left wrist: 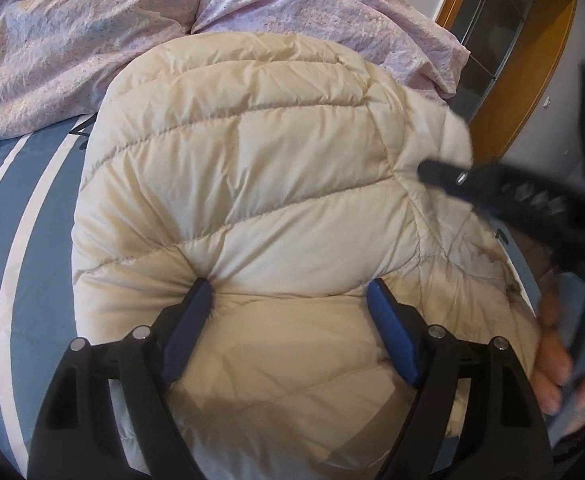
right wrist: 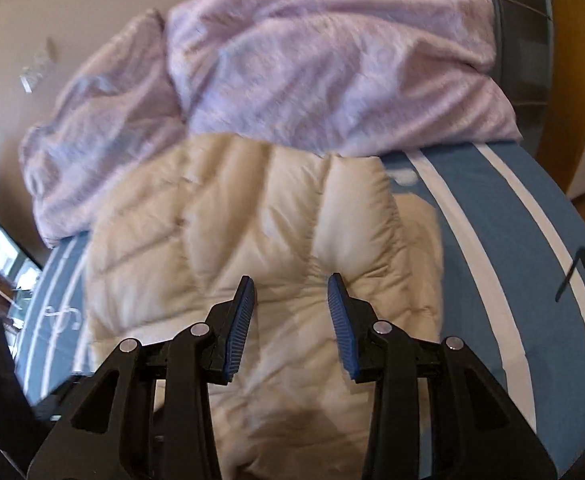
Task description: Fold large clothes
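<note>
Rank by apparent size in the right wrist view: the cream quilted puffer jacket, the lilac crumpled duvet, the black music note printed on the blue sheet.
1. Cream quilted puffer jacket and lilac crumpled duvet: alike; jacket is nearer, so unsure.
2. Black music note: clearly smallest.

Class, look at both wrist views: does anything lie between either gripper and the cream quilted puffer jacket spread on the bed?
Nothing visible does. The left gripper presses its open fingers straight into the cream quilted puffer jacket, and the right gripper hangs open directly over it. The lilac crumpled duvet lies beyond the jacket, not in the way.
</note>
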The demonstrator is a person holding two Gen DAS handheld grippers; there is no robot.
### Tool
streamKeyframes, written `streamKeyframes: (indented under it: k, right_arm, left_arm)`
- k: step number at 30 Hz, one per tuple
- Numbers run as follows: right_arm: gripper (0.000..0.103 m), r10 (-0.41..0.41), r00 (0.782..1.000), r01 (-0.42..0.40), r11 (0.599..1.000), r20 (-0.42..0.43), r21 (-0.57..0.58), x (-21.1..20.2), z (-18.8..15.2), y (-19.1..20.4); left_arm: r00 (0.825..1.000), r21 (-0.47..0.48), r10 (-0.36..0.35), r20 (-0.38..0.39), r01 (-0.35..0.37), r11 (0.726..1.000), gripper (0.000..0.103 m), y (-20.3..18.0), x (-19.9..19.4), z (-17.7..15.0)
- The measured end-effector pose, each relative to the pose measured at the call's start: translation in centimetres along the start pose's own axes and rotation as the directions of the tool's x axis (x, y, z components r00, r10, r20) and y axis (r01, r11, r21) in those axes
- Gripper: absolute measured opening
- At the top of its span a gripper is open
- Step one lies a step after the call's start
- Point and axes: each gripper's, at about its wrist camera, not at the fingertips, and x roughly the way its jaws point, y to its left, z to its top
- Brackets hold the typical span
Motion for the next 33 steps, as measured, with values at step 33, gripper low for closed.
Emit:
streamKeyframes:
  k: [33]
  right_arm:
    - [0.034,-0.099,0.995,0.099,0.995,-0.031,0.012,5.4,-3.4,-4.3]
  left_arm:
    - [0.986,0.078,0.131,0.107,-0.14,0.987,0.076,2.1,-2.8,7.6]
